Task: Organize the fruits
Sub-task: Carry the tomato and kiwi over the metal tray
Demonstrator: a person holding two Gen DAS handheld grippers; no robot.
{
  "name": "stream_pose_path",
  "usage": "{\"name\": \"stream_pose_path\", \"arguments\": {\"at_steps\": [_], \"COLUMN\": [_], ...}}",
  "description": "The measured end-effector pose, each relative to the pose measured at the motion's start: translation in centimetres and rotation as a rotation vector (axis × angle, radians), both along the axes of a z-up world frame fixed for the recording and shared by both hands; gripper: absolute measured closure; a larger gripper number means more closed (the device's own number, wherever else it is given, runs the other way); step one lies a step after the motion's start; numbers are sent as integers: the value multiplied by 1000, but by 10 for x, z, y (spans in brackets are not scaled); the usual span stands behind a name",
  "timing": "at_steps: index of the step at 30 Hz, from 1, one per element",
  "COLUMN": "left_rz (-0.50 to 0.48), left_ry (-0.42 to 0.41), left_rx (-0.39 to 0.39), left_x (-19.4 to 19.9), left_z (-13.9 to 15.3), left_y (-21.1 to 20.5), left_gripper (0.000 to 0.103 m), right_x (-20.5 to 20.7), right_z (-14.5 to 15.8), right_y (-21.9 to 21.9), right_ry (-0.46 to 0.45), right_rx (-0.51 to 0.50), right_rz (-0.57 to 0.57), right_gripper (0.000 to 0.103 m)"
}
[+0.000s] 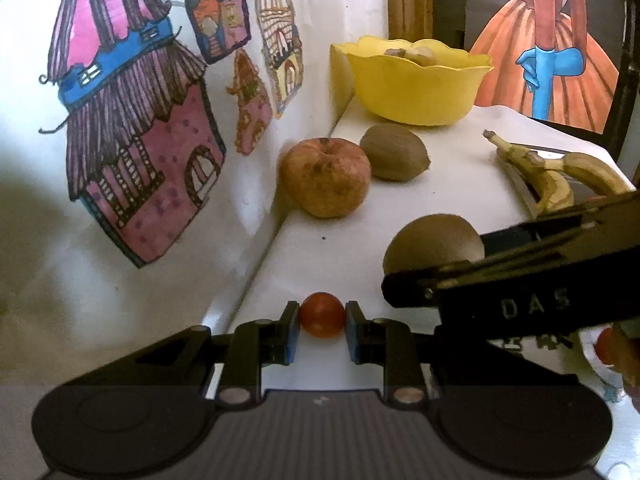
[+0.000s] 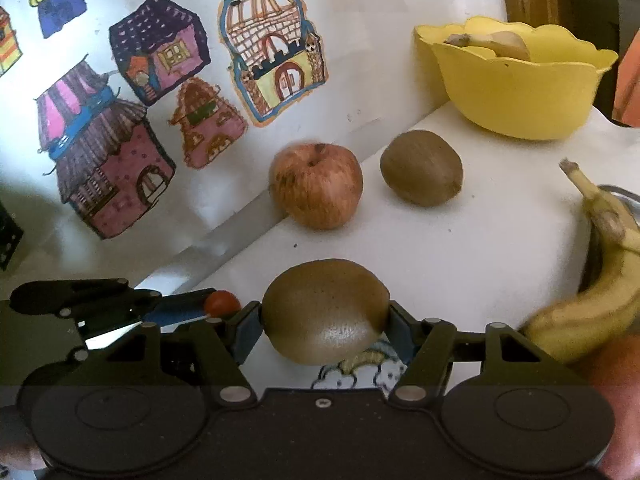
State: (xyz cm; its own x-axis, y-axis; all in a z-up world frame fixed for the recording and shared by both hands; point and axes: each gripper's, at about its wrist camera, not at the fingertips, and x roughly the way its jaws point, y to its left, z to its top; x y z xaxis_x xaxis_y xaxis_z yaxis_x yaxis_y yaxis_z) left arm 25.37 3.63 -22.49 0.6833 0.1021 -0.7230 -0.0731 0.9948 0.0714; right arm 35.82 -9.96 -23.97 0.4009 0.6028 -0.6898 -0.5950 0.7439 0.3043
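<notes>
My left gripper [image 1: 322, 322] is shut on a small red cherry tomato [image 1: 322, 320] near the white table's left edge. My right gripper [image 2: 326, 320] is shut on a brown kiwi [image 2: 325, 310], which the left wrist view shows as the kiwi [image 1: 434, 244] behind the right gripper's black arm [image 1: 516, 264]. The tomato [image 2: 222, 303] and the left gripper's fingers [image 2: 180, 306] appear at the left of the right wrist view. Farther back lie a red apple [image 1: 325, 176], a second kiwi [image 1: 394, 157] and a yellow bowl [image 1: 416, 92] with a banana inside.
Bananas [image 1: 556, 172] lie at the table's [image 1: 460, 184] right side. A white wall with coloured house drawings [image 1: 136, 128] runs along the table's left. A painting of an orange dress [image 1: 552, 60] stands behind the bowl. Another red fruit [image 1: 604, 346] shows at the right edge.
</notes>
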Motion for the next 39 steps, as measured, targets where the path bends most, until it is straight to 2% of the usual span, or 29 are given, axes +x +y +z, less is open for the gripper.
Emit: {"name": "stream_pose_path", "arguments": {"at_steps": [6,16,28,39], "left_rz": [-16,-65,-191,-313], "left_ry": [16,13,-24,-13], "left_rx": [-14,-31,-54,-63], "left_x": [-6,-22,-24,-13], "left_z": [1,12,30,21], "left_y": [-10,-41,-113,-180], "left_gripper": [77,77,77,77], "right_x": [-24,-70,-114,-117], "right_z": [5,32,51,45], "right_y": [-25,-77,-170,-241], "right_ry": [-1,-40,-43,-63], "right_rx": [19,60,26,14], "right_rz": [-40,-96,-255,-392], "right_gripper": [36,36,36,36]}}
